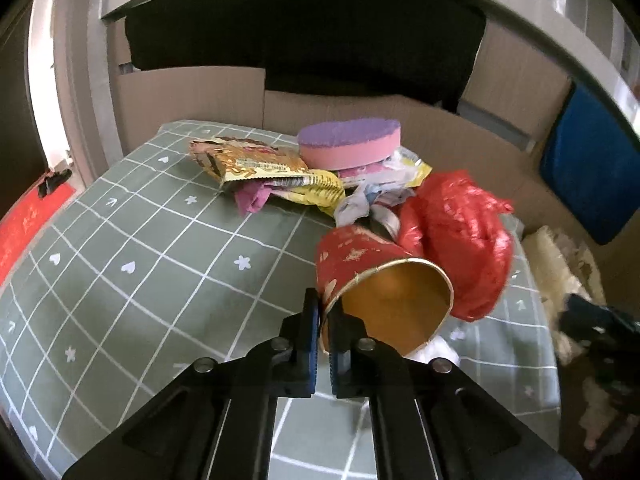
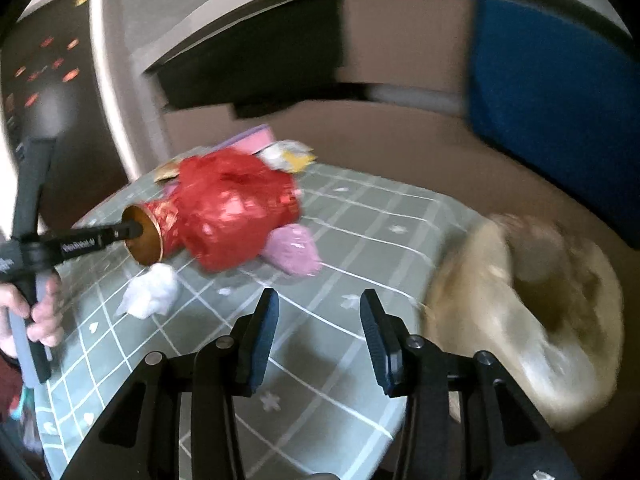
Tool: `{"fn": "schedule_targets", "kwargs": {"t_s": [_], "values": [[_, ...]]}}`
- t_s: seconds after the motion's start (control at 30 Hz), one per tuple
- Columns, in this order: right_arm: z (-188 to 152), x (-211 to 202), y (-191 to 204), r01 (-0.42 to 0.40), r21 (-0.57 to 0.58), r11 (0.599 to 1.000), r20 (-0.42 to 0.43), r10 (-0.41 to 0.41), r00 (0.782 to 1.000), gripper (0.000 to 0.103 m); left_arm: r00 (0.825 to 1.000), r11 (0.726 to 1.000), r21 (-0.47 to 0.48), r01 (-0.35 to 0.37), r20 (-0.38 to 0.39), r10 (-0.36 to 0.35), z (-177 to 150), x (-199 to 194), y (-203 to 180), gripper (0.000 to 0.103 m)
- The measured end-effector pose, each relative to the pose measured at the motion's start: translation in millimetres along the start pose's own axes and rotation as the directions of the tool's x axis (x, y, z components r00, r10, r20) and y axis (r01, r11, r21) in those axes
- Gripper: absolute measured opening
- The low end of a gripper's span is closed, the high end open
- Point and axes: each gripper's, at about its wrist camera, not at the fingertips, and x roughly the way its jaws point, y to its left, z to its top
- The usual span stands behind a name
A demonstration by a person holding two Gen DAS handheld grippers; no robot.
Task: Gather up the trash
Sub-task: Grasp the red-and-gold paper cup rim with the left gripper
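Red paper cup (image 1: 376,280) with a gold lining is what the left gripper (image 1: 324,344) has hold of in the left wrist view: the jaws are pinched nearly closed on just the thin rim wall, one pad inside the mouth and one outside, with the cup tipped on its side over the green checked cloth of the bench (image 1: 140,260). That's a skimpy grip imo, so the rim could crumple or the cup could swing and slide out if it gets moved fast. It's also right up against the red plastic bag (image 1: 460,240), which could get dragged along and pull the heap behind it, the snack wrapper (image 1: 256,164) and the pink and purple sponge (image 1: 350,144), toward the edge. Over in the right wrist view things are pretty blurry, but the right gripper (image 2: 320,320) hangs over the near part of the bench with its jaws wide apart, nothing between them and nothing touching them. From there you can see the cup (image 2: 154,232) lying at the left with the other tool poked into its mouth, a crumpled white tissue (image 2: 152,290) just below it and a pinkish wad (image 2: 296,250) beside the red bag. A beige bag (image 2: 532,320) sits off the right edge of the bench, probably where the trash goes, though I can't tell for sure, and a miss would drop the cup on the floor.
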Motion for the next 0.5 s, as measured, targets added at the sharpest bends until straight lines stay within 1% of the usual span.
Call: {"fn": "schedule_targets", "kwargs": {"t_s": [0.07, 0.13, 0.27, 0.33, 0.37, 0.4, 0.47, 0.5], "values": [[6, 15, 1, -0.032, -0.014, 0.999, -0.017, 0.032, 0.999, 0.04, 1.0, 1.0, -0.006, 0.012, 0.01, -0.012, -2, -7, -4, 0.004], [13, 30, 1, -0.045, -0.018, 0.999, -0.03, 0.045, 0.999, 0.04, 1.0, 1.0, -0.017, 0.022, 0.018, -0.022, -5, -12, -6, 0.004], [28, 60, 0, -0.032, -0.024, 0.999, -0.049, 0.031, 0.998, 0.04, 0.999, 0.999, -0.021, 0.033, 0.015, -0.033, -8, -15, -8, 0.004], [33, 75, -2, -0.036, -0.031, 0.999, -0.075, 0.034, 0.997, 0.04, 0.999, 0.999, -0.025, 0.041, 0.009, -0.041, -7, -14, -8, 0.004], [34, 80, -4, -0.071, -0.021, 0.997, -0.088, 0.069, 0.994, 0.039, 0.999, 0.998, -0.029, 0.048, 0.006, -0.048, -6, -14, -8, 0.004], [35, 84, -6, -0.097, -0.005, 0.995, -0.101, 0.096, 0.99, 0.031, 0.999, 0.998, -0.032, 0.05, 0.008, -0.05, -5, -15, -7, 0.004], [35, 81, -9, -0.109, 0.019, 0.994, -0.099, 0.11, 0.989, 0.032, 0.999, 0.998, -0.034, 0.046, 0.016, -0.045, -3, -18, -7, 0.004], [34, 75, -11, -0.119, 0.029, 0.992, -0.085, 0.121, 0.989, 0.026, 0.999, 0.998, -0.036, 0.044, 0.021, -0.044, -2, -20, -6, 0.004]]}}
